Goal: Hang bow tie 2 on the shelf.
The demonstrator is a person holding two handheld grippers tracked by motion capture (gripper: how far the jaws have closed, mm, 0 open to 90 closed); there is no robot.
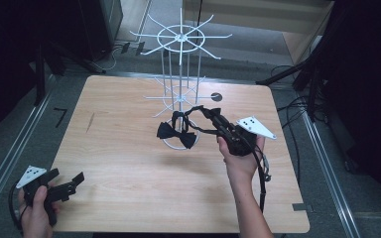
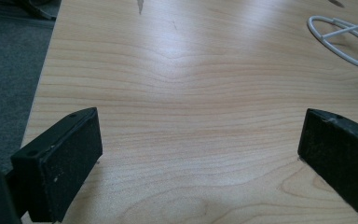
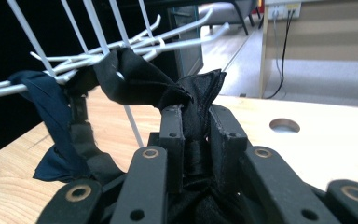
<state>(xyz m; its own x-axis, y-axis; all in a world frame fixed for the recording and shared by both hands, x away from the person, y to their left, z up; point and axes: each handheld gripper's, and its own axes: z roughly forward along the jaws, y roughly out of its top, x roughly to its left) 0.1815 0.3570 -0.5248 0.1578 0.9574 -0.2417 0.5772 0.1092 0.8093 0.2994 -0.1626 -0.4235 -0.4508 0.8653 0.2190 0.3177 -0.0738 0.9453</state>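
Wood table [image 1: 129,163] w/ white wire rack [image 1: 180,74] at far centre, dark room, grey floor.
R gripper [image 1: 217,120] raised by rack, clamped on black bow tie [image 1: 177,135] strap; L gripper [image 1: 72,182] low at near-left corner, jaws apart.

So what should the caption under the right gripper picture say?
Right gripper pinches a black bow tie beside the white wire rack.
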